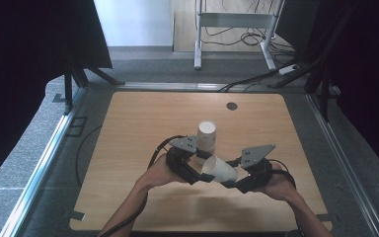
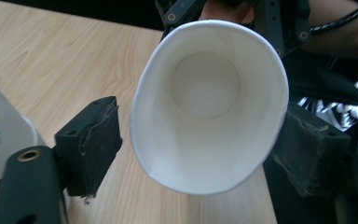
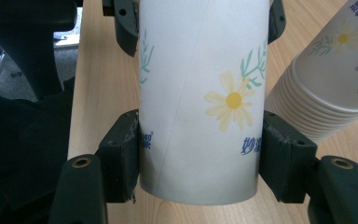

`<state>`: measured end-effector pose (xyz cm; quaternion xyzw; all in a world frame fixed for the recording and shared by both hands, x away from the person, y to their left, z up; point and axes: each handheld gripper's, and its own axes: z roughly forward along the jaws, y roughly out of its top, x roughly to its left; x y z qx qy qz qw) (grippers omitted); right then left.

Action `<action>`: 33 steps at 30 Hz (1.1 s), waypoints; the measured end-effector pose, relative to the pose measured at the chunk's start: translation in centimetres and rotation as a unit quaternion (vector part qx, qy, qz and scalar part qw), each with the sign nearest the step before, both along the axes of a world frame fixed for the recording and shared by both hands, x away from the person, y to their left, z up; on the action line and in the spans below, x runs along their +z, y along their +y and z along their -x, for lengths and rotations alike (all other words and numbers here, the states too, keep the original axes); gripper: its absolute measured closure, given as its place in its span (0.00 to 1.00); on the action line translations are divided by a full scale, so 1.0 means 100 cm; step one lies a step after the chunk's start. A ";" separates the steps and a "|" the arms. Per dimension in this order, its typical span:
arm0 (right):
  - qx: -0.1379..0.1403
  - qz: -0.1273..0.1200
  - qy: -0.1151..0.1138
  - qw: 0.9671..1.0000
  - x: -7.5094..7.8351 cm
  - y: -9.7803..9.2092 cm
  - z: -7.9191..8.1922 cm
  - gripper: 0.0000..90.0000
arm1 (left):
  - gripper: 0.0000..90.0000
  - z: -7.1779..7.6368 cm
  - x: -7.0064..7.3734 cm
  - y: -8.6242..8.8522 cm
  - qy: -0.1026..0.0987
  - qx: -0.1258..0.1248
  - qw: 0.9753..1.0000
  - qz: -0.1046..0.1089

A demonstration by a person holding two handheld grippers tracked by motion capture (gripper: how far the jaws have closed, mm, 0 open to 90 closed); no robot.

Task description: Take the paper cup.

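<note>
A white paper cup (image 1: 220, 170) with daisy print lies sideways above the table, mouth leftward. An upside-down stack of cups (image 1: 207, 135) stands just behind

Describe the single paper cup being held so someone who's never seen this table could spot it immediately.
On the light wooden table, look near the front edge where the person's two black grippers meet. Between them lies a white paper cup with a yellow daisy print, tipped on its side, mouth toward the left gripper. Unlike the upside-down stack of matching cups just behind, it is single and off the table.
</note>
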<state>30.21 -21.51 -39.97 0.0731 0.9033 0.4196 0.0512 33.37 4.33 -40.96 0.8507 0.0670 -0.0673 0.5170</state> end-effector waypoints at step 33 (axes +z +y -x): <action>-0.026 0.001 0.014 1.000 -0.010 -0.002 -0.008 0.19 | 0.38 0.002 0.022 0.002 -0.048 0.021 0.996 -0.078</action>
